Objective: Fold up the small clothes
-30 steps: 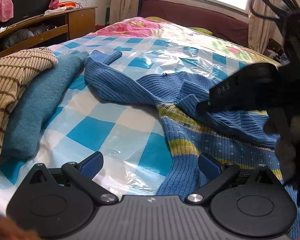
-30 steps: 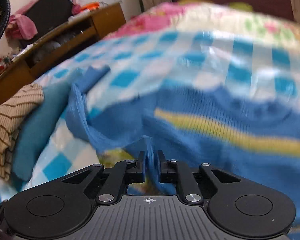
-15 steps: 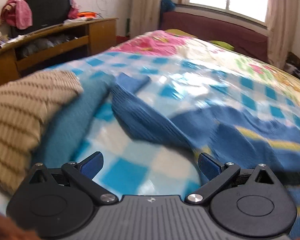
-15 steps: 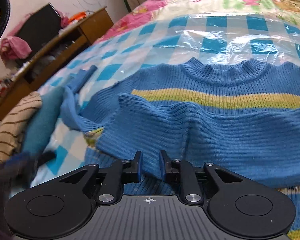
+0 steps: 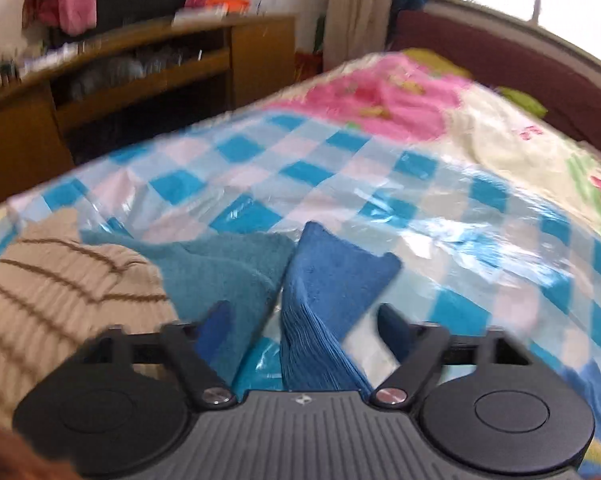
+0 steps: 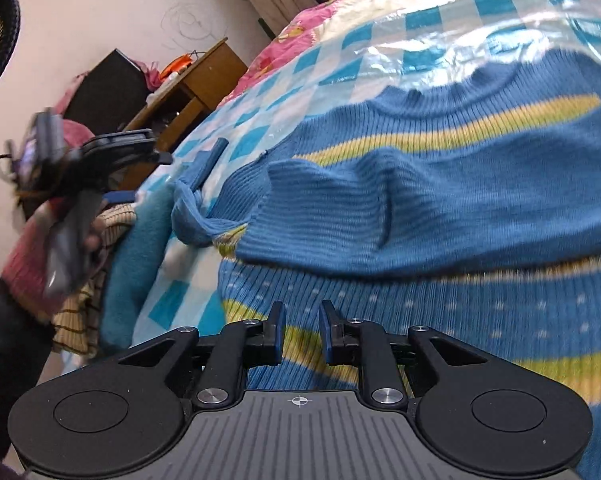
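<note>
My left tool (image 5: 300, 320) closing around blue sweater (image 6: 440, 208) sleeve (image 5: 332, 280), pads not yet on it; may snag teal garment (image 5: 228, 264) beside. Right tool (image 6: 300, 332) released, hovering over sweater mid-bed; folded sleeve could slip.

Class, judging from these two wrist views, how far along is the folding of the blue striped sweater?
Done: one sleeve lies folded across the blue striped sweater. In hand: the left gripper is closing around the other sleeve, beside the teal garment. The right gripper hovers open, holding nothing. Left: fold that sleeve in, then fold the body.
</note>
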A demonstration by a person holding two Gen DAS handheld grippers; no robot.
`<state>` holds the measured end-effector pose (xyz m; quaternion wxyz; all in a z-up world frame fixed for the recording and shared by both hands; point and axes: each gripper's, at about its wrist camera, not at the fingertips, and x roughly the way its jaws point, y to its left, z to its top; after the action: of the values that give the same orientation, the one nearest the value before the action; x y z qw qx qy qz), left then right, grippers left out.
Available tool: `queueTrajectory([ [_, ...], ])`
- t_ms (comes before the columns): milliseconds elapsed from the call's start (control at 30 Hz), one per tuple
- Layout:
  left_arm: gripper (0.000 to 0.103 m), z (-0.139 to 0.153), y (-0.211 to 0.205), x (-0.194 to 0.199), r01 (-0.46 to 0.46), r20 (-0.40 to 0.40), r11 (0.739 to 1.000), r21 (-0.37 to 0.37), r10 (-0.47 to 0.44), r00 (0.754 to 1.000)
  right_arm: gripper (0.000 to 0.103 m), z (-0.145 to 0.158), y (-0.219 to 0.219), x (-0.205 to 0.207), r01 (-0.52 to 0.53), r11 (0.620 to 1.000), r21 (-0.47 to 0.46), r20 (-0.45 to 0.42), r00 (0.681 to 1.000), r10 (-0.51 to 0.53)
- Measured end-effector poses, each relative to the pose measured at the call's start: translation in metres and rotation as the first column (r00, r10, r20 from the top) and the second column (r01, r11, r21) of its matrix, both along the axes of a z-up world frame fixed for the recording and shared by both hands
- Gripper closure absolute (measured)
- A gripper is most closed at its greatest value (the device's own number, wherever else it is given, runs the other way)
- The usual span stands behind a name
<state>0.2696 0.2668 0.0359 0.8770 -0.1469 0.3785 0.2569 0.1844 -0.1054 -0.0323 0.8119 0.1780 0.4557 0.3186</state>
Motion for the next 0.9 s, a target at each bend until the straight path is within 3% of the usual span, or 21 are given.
queueTrajectory([
  [33, 0.046, -0.006, 0.008, 0.007, -0.014, -0.021, 0.999, -0.041, 0.013, 1.0, 0.083, -0.002, 0.0, 0.0, 0.002, 1.0, 0.005, -0.007, 1.0, -0.002],
  [133, 0.049, -0.022, 0.017, 0.014, -0.043, -0.059, 0.993, -0.113, 0.036, 0.998, 0.083, -0.005, -0.001, 0.003, 0.005, 1.0, 0.022, -0.023, 1.0, -0.004],
  [367, 0.051, -0.033, 0.012, 0.026, -0.07, -0.098, 0.993, -0.095, 0.061, 0.993, 0.083, -0.006, -0.003, -0.001, 0.01, 0.999, 0.042, -0.034, 0.999, -0.009],
  [400, 0.054, -0.033, 0.011, 0.026, -0.074, -0.104, 0.993, -0.091, 0.064, 0.992, 0.083, -0.006, -0.005, -0.003, 0.01, 0.999, 0.043, -0.035, 0.999, -0.008],
  [467, 0.079, -0.033, 0.01, 0.027, -0.072, -0.097, 0.993, -0.097, 0.063, 0.993, 0.083, -0.004, -0.005, -0.005, 0.006, 0.999, 0.044, -0.033, 0.999, -0.004],
  [500, 0.084, -0.032, 0.012, 0.026, -0.071, -0.084, 0.992, -0.109, 0.062, 0.995, 0.083, -0.002, -0.006, -0.005, 0.004, 0.999, 0.045, -0.03, 1.0, -0.003],
  [633, 0.09, -0.02, 0.009, 0.018, -0.059, -0.025, 0.991, -0.121, 0.056, 0.998, 0.083, 0.002, -0.01, -0.009, 0.002, 0.998, 0.055, -0.016, 1.0, -0.001],
  [800, 0.09, 0.006, -0.021, 0.006, 0.109, 0.108, 0.966, -0.233, -0.086, 0.99, 0.083, 0.01, -0.016, -0.011, 0.016, 0.998, 0.068, 0.003, 1.0, -0.017],
  [900, 0.09, 0.02, -0.064, -0.005, 0.304, 0.181, 0.911, -0.278, -0.261, 0.948, 0.083, 0.016, -0.023, -0.013, 0.039, 0.997, 0.066, 0.02, 0.999, -0.041],
])
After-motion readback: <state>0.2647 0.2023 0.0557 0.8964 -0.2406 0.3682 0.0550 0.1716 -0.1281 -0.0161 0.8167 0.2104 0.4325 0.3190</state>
